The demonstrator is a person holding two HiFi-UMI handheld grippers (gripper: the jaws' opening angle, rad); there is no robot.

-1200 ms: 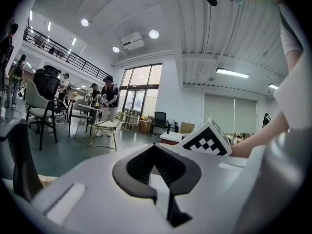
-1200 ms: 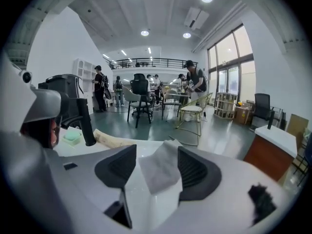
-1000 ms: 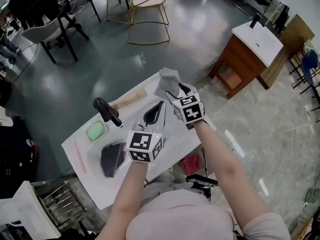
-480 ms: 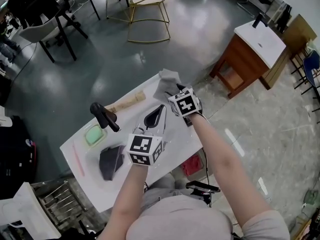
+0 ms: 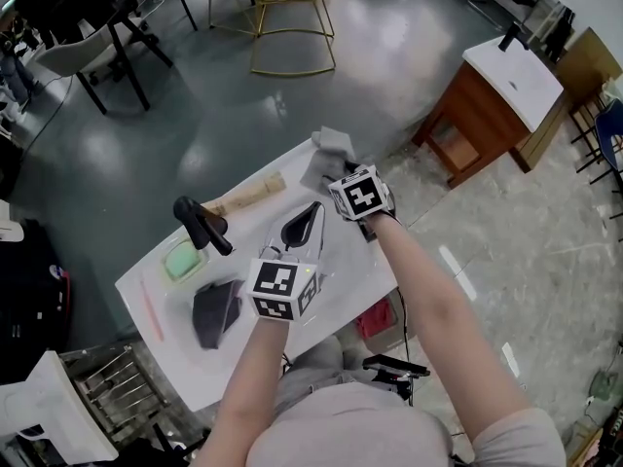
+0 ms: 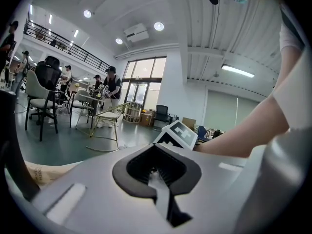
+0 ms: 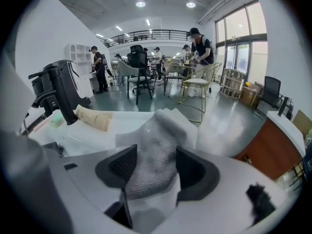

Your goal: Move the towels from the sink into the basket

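roughly half done, i judge: the right gripper pinches a grey towel above the counter's far edge at upper centre, a dark towel lies in the sink at lower left, the left gripper is closed on nothing, and i cannot pick out a basket.

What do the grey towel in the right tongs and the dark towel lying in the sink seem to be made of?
The grey towel looks like soft woven or knitted cloth with a matte finish: a fine mesh-like texture shows up close, and it crumples into loose folds. The dark towel is probably a similar soft, matte fabric, since it lies limp and creased, but its weave is too small to tell.
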